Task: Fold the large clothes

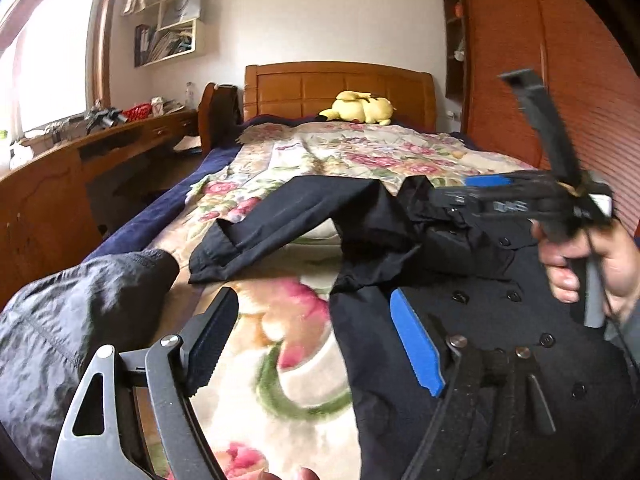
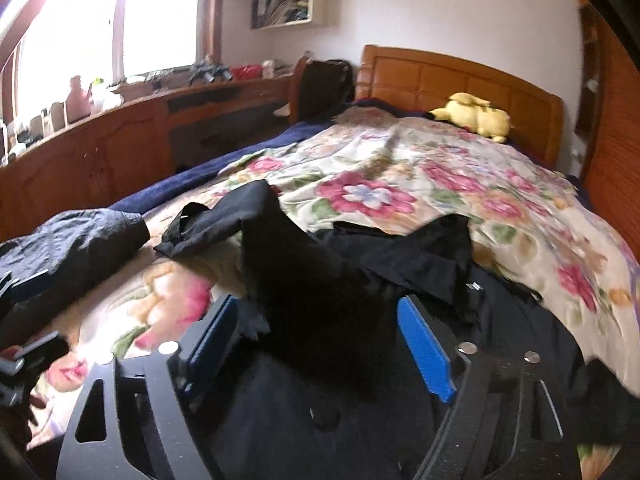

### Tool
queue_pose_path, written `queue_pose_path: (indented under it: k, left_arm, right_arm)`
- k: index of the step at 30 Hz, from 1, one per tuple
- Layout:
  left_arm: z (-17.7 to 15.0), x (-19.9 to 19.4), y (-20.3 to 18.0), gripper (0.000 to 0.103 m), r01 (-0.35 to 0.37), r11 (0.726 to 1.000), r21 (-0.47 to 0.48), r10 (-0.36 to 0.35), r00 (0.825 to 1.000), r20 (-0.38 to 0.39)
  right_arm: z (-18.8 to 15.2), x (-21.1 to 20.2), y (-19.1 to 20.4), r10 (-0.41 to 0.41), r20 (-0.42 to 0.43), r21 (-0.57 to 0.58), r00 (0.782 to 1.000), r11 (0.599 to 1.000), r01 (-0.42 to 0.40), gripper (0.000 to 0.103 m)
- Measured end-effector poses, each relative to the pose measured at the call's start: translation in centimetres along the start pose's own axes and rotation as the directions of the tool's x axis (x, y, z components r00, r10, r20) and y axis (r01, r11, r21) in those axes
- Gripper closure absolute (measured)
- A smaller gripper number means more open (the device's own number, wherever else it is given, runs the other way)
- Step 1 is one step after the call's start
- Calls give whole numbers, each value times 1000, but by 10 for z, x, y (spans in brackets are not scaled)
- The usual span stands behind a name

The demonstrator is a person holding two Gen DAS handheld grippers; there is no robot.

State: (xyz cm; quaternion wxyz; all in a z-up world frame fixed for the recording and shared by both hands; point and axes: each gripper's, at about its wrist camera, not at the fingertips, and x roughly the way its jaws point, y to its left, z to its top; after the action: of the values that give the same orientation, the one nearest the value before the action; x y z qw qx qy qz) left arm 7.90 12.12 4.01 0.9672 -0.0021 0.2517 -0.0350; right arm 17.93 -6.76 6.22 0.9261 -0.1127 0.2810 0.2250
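Observation:
A large black coat with buttons (image 1: 500, 320) lies on the floral bedspread (image 1: 320, 152), one sleeve (image 1: 288, 220) stretched to the left. My left gripper (image 1: 316, 344) is open and empty, low over the bedspread at the coat's left edge. In the right wrist view the coat (image 2: 360, 280) bunches up between the blue pads of my right gripper (image 2: 320, 344), which stand wide apart and do not pinch it. The right gripper also shows in the left wrist view (image 1: 480, 192), over the coat's collar area.
A second dark grey garment (image 1: 72, 320) lies at the bed's left edge. A yellow plush toy (image 1: 360, 108) rests by the wooden headboard (image 1: 340, 84). A wooden desk (image 1: 100, 152) with clutter runs along the left; a wardrobe (image 1: 540, 80) stands right.

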Motion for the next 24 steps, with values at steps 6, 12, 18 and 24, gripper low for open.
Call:
queue_pose_path:
  k: [6, 12, 18, 24]
  left_arm:
    - [-5, 9, 10, 24, -13, 1000, 22, 14, 999, -29]
    - [-9, 12, 12, 24, 1, 1000, 28, 1, 999, -41]
    - [-10, 5, 10, 24, 15, 1000, 23, -15, 1000, -26]
    - [-11, 2, 9, 24, 39, 999, 23, -38, 999, -28]
  right_arm:
    - [31, 51, 26, -18, -60, -102, 998, 995, 12, 39]
    - [42, 59, 37, -85, -30, -166, 996, 983, 79, 95]
    - [26, 8, 13, -148, 99, -50, 984, 987, 153, 100]
    - [-57, -9, -44, -251, -45, 82, 967, 964, 254, 100]
